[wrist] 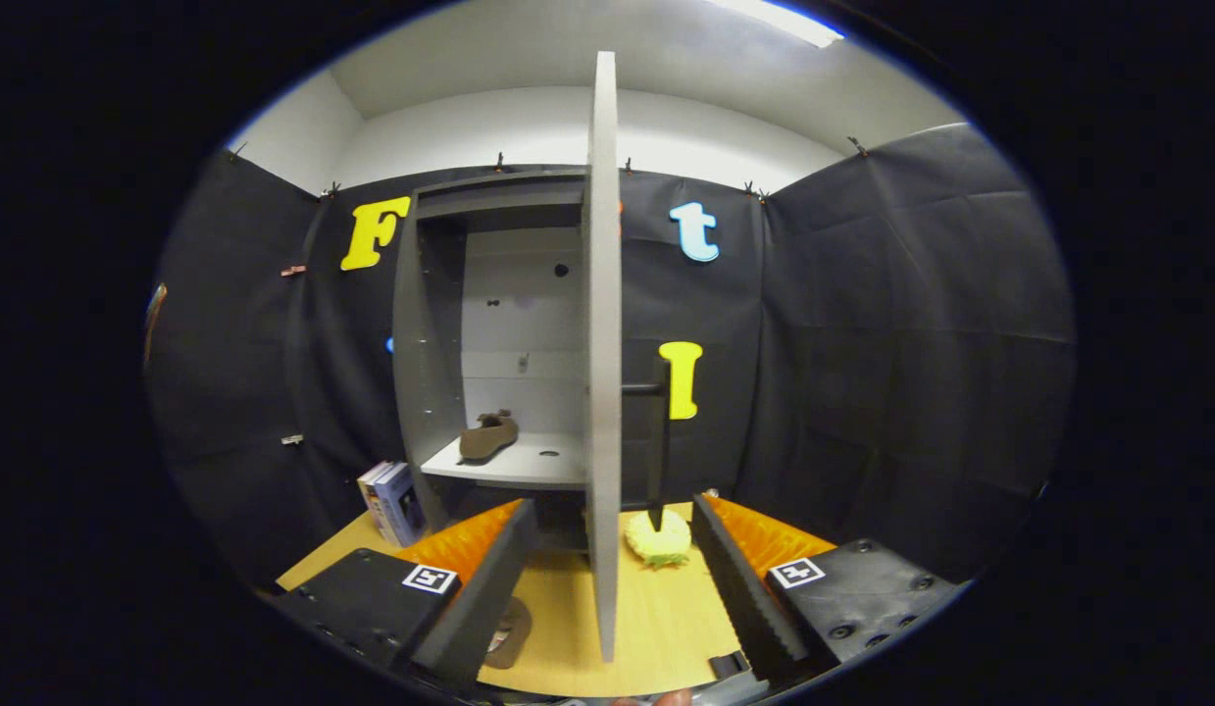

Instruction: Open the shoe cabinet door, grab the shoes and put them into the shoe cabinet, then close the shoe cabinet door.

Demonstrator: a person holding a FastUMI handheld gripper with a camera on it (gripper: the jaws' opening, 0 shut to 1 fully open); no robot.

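Grey door edge-on between spread gripper fingers.

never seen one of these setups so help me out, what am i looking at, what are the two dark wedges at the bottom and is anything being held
This is one picture, taken by a wide-angle camera riding on a hand-held gripper and looking forward along it. The two dark wedges are its fingers. They stand open, one on each side of the edge of the open cabinet door, and press on nothing. Beyond them is a grey shoe cabinet with a brown shoe already on its shelf. On the wooden table lie a yellow pineapple-like toy just past the door and a small box beside the cabinet.
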